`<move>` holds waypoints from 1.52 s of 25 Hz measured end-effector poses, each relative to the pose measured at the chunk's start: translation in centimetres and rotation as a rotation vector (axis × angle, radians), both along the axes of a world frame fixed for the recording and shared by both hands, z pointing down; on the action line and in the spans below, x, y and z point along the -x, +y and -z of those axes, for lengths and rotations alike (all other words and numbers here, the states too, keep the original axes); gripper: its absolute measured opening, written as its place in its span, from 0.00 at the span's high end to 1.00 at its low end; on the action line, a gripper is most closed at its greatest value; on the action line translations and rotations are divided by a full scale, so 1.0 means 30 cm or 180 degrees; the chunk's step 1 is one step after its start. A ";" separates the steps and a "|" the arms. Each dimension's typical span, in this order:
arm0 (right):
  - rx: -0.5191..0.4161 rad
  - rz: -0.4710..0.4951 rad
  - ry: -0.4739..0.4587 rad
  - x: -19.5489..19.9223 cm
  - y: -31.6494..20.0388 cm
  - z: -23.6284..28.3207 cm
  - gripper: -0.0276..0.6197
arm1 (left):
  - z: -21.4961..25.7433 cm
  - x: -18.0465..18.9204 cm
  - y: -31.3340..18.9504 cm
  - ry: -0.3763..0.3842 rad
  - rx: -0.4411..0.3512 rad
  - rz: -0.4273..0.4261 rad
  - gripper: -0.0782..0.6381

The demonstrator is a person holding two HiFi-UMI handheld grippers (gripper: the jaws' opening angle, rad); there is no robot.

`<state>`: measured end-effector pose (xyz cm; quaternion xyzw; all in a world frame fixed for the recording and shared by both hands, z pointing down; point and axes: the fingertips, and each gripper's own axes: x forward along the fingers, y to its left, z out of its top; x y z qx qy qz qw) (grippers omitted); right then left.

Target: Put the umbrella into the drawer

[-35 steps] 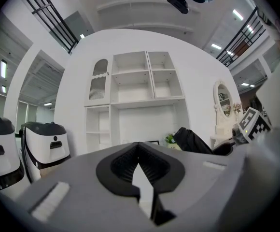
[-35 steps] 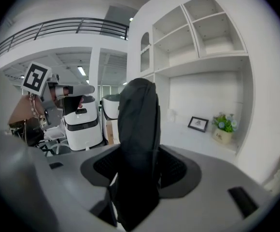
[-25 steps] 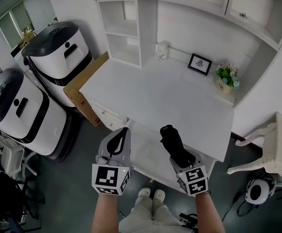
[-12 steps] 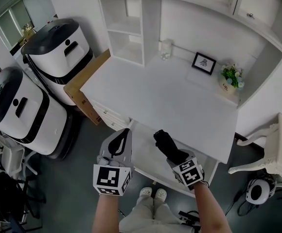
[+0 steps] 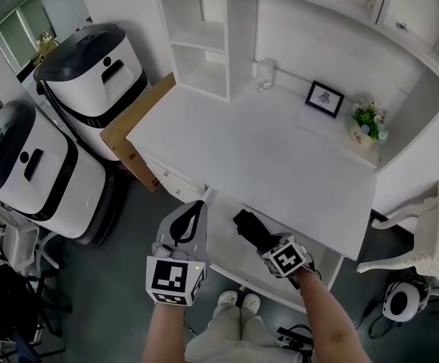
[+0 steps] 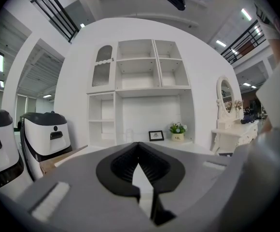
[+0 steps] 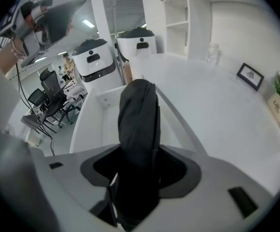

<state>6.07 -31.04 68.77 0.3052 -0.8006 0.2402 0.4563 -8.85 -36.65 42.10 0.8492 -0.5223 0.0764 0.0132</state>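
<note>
Black umbrella (image 5: pixel 246 224), pinched in the right gripper (image 5: pixel 263 238), angles down to enter the open drawer (image 5: pixel 221 240); left gripper (image 5: pixel 197 206) pressed together, empty.

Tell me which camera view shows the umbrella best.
The right gripper view: the black folded umbrella fills the centre, clamped in the right gripper, with the open drawer behind it. The head view shows it small and dark; the left gripper view does not show it.
</note>
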 end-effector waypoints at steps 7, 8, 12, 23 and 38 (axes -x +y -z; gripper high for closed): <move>0.0289 0.0144 0.0191 0.021 -0.004 -0.114 0.59 | -0.020 0.023 -0.013 -0.0054 0.0058 0.0010 0.88; 0.0310 0.0172 0.0210 0.025 -0.005 -0.126 0.59 | -0.026 0.021 -0.013 -0.0071 0.0069 -0.0001 0.88; 0.0354 0.0289 0.0252 0.045 -0.013 -0.158 0.59 | -0.057 0.018 -0.010 -0.0105 0.0101 -0.0025 0.88; 0.0469 0.0387 0.0418 0.045 -0.025 -0.257 0.59 | -0.112 0.012 -0.017 -0.0223 0.0182 -0.0061 0.88; 0.0609 0.0221 0.0429 0.047 -0.007 -0.291 0.54 | -0.129 0.057 0.000 -0.0216 0.0248 0.0041 0.88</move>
